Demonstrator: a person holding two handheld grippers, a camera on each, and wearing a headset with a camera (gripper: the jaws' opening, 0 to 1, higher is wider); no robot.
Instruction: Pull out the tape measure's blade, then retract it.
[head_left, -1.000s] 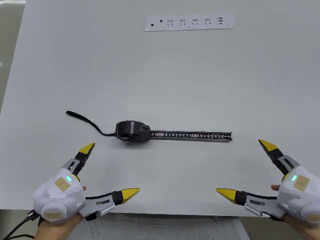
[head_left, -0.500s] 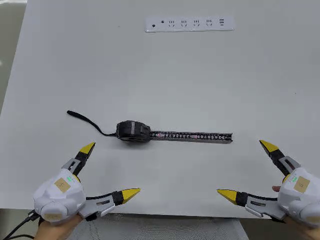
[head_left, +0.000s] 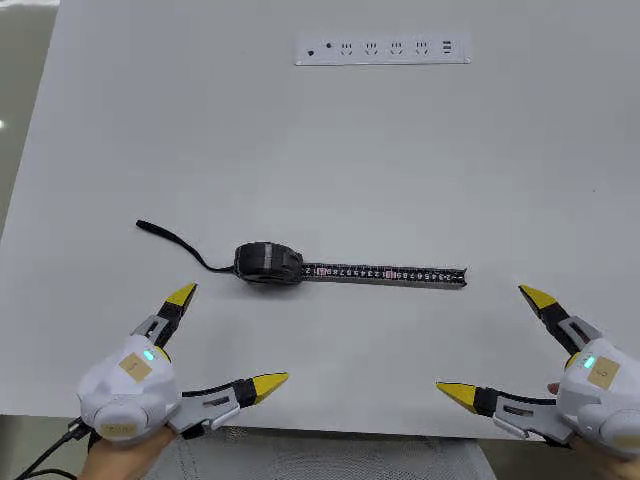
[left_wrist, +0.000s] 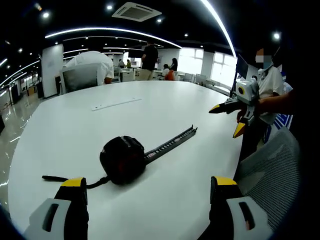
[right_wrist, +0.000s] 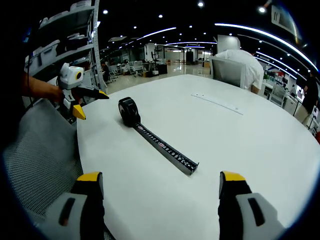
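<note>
Tape measure (head_left: 268, 264), blade (head_left: 385, 274) out, on table (head_left: 300, 150); left gripper (head_left: 226, 337) and right gripper (head_left: 493, 345) jaws wide.

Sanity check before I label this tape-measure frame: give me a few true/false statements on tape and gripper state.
The blade lies extended on the table. True.
The left gripper is shut on the tape measure case. False: it is open and apart from the case.
The right gripper holds the blade tip. False: it is open and apart from the blade.
A power strip lies on the table beyond the tape. True.
</note>
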